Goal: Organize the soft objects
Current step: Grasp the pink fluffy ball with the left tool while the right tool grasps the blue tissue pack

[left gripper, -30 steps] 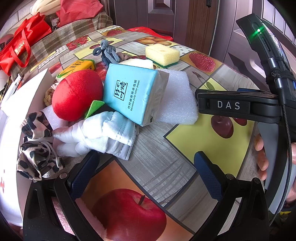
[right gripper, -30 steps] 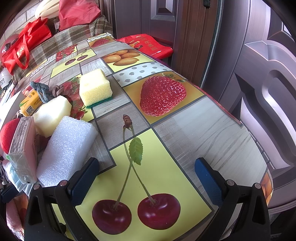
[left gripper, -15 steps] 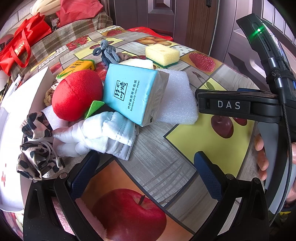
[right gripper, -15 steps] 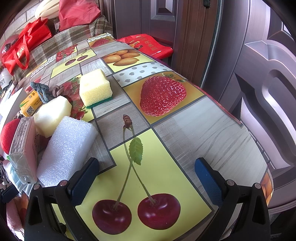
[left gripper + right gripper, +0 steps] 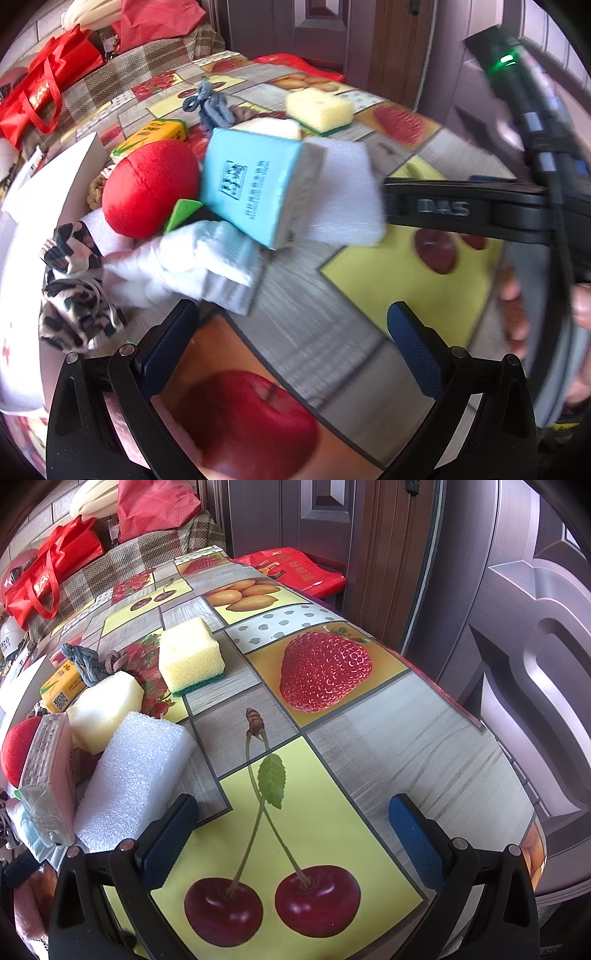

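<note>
A heap of soft things lies on the fruit-print table [image 5: 303, 325]: a red plush ball [image 5: 147, 188], a blue tissue pack [image 5: 255, 188], a white foam block [image 5: 343, 199] [image 5: 129, 779], white cloth [image 5: 192, 262], a leopard-print scrunchie [image 5: 74, 295], a yellow sponge [image 5: 319, 109] [image 5: 190, 657], a grey knotted rope [image 5: 210, 103] [image 5: 83, 662] and a small yellow pack [image 5: 155, 134]. My left gripper [image 5: 291, 338] is open just in front of the white cloth, holding nothing. My right gripper [image 5: 295, 830] is open over the cherry print, beside the foam block, and also shows in the left wrist view [image 5: 461, 210].
A white box [image 5: 40, 192] stands at the left of the heap. Red bags [image 5: 40, 576] and a checked cushion sit behind the table. A dark door [image 5: 498, 627] lies past the table's right edge. A hand [image 5: 517, 314] holds the right gripper.
The left wrist view has shifted slightly and is now motion-blurred; the heap sits a little higher and closer. The right gripper view is unchanged.
</note>
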